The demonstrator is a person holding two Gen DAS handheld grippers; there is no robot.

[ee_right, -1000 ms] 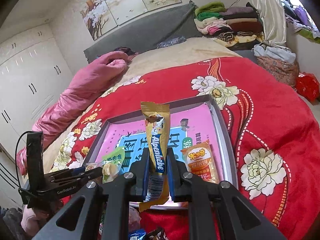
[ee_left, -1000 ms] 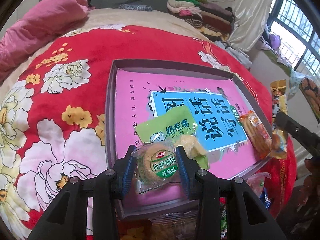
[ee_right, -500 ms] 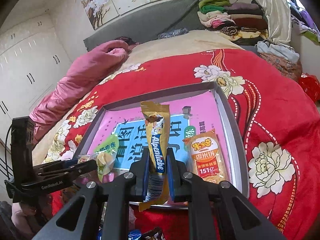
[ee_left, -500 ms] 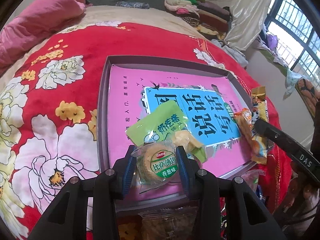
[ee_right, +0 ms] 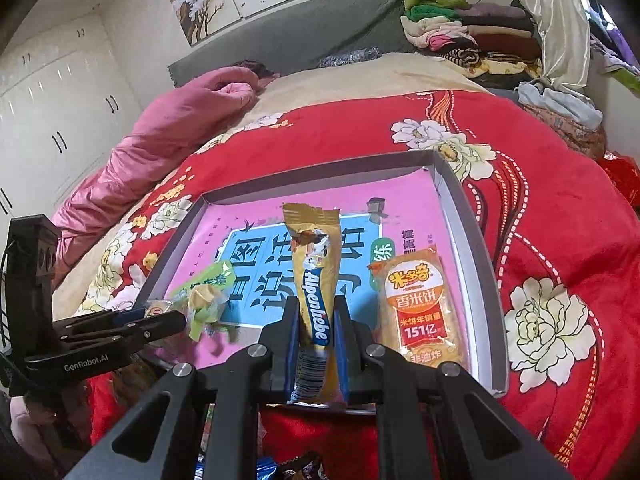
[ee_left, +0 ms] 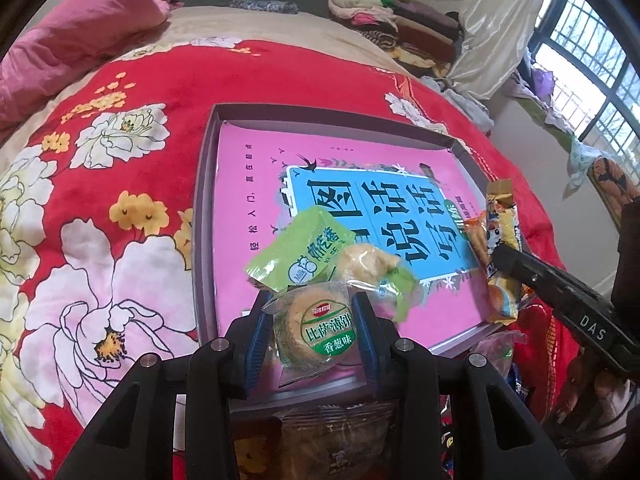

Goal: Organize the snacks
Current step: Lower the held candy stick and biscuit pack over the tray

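Fingers of the left gripper (ee_left: 312,334) clamp a clear-wrapped round biscuit with a green label (ee_left: 318,330) over the near edge of the shallow grey cardboard box (ee_left: 202,216). Right gripper (ee_right: 317,346) fingers pinch a gold Alpenliebe candy stick (ee_right: 314,284), left of the orange rice-cracker packet (ee_right: 420,306) lying inside.

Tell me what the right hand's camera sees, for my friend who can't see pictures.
The right gripper is shut on a gold Alpenliebe candy stick, above a grey tray on a red flowered blanket. An orange rice cracker pack lies in the tray, and the left gripper holds a small snack.
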